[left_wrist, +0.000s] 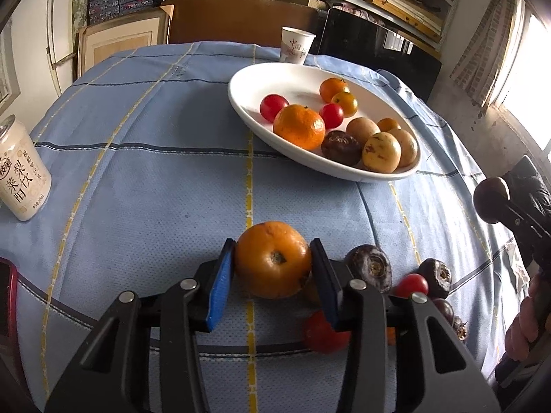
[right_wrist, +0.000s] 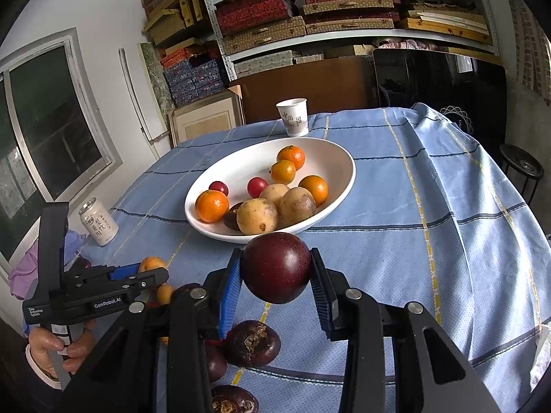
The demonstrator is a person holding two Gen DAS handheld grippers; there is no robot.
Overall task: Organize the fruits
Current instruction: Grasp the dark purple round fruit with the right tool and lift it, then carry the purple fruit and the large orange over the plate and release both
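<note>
Nearest in the left wrist view, an orange fruit point(left_wrist: 273, 260) is clamped between the blue pads of the left gripper point(left_wrist: 273, 268), whose jaws are pressed against both its flanks; whether it has been lifted off the blue checked cloth point(left_wrist: 137, 186) of the bench cannot be told. Just beside it on the cloth, a small red fruit point(left_wrist: 411, 284) and several dark, rough-capped fruits point(left_wrist: 368, 266) lie loose. In the right wrist view, a dark red plum-like fruit point(right_wrist: 276, 267) is grasped by the right gripper point(right_wrist: 276, 275), its jaws shut on the fruit's sides and the fruit carried clear above the cloth. The step in hand is judged to be the gathering of loose fruit, with both pieces already taken up. Farther off, a white oval bowl point(right_wrist: 330, 151) is seen, already holding oranges, red fruits and yellowish ones. The next move would call for each held fruit to be carried over the bowl's rim and lowered into a free gap before release, so that nothing already inside is knocked. Beyond the bowl a paper cup point(right_wrist: 292, 117) stands, and a drink can point(left_wrist: 22, 175) at the left edge.
</note>
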